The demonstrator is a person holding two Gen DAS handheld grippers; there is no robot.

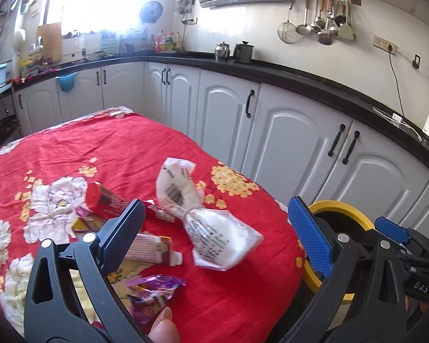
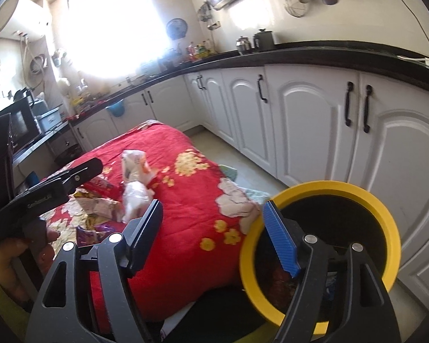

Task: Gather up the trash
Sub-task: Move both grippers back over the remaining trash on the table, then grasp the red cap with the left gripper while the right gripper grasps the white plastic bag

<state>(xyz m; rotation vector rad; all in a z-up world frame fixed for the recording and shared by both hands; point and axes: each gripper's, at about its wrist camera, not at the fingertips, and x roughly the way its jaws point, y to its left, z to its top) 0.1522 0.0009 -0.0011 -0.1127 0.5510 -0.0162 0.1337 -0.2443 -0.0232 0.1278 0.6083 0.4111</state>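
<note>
both tools empty, jaws apart: left tool, right tool. trash mostly uncollected: white bag, red can, purple wrapper on the worktop ahead of the left tool. yellow-rimmed bin under the right tool, something dark inside.

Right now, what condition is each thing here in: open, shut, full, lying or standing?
Left gripper: open, holding nothing.
Right gripper: open, holding nothing.
Yellow-rimmed bin: open, some trash inside.
White tied bag: knotted, lying on the cloth.
Purple wrapper: crumpled, lying.
Cabinet doors: shut.
</note>
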